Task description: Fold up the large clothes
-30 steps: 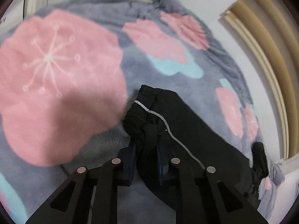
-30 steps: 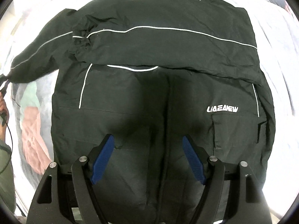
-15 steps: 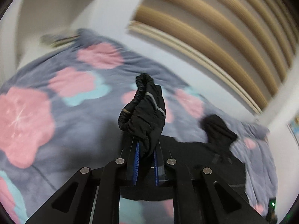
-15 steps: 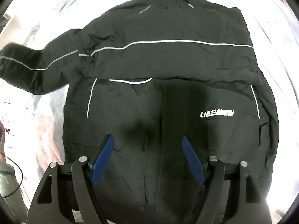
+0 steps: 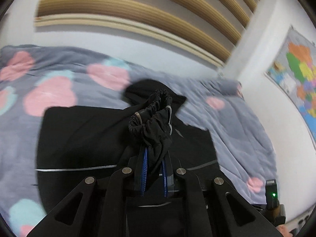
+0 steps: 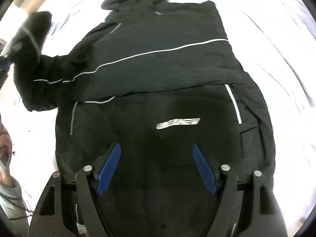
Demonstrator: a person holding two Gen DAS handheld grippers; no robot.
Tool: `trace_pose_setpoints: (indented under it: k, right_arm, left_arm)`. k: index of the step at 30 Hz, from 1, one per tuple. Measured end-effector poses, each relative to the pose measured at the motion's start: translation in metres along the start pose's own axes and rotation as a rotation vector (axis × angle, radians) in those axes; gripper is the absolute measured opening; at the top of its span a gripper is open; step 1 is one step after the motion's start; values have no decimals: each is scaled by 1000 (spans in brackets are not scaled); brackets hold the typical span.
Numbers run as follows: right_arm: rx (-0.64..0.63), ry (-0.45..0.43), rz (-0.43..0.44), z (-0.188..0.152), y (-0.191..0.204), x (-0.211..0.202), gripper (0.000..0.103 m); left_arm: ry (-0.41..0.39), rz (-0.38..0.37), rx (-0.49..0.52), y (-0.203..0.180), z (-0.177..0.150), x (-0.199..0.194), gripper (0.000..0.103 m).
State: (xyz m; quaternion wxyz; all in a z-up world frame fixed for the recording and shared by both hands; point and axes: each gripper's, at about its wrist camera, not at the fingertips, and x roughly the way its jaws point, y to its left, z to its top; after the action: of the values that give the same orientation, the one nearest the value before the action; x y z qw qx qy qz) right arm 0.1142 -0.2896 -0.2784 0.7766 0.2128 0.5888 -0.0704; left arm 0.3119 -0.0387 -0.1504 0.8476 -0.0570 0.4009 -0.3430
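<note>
1. The black jacket (image 6: pixel 158 90) lay spread flat on the bed, over the flowered blanket (image 5: pixel 59 90), hood (image 5: pixel 150 87) at the far end, its long axis running from hem to hood.
2. The left hand-held gripper (image 5: pixel 154 169) was clamped on the cuff (image 5: pixel 154 122) of one sleeve (image 6: pixel 37 63), held lifted above the jacket's body.
3. From the cuff, the jacket's chest lay directly below and ahead; I judged the sleeve would go across it.
4. The right hand-held gripper (image 6: pixel 156 167) hung over the jacket's lower half with its jaws apart and nothing between them.
5. No containers showed.
</note>
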Motion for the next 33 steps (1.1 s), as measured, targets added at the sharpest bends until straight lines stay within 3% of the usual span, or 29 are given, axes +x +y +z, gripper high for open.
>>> trace_pose_setpoints:
  k: [2,6,11,14,17,19,21,28,33]
  right_arm:
    - [13,9,8,5,-11,5,77]
    - [20,28,17,15,-23,17,77]
    - [-21,29,1,36,-25,28,77]
    - [-50,11,-2,51,-21,30,77]
    - [-68,-10,22,71,-16,30,77]
    - [-78,-30,42,84,-6,31,77]
    - [-87,-52,66,99,3,29,77]
    - [-96,-47,135,125,36,50,77]
    - [-23,-5,182,133,48,80,77]
  left_arm:
    - [51,-34,14,-18,-4,31,12]
    - [170,-26,40,-43,-26,97,12]
    - [350,-12,16,-38,-67,168,13]
    - [408,-52,-22,-30,-82,184,16]
    - [422,-112,-37,-26,-88,183,29]
    - [454,-216,-96,-21,-89,179,46]
    - [459,-283,-157,-17,-90,168,53]
    - [421,-147,-113,-4,-92,115,60]
    - [375,23,-103,28,-90,77,61]
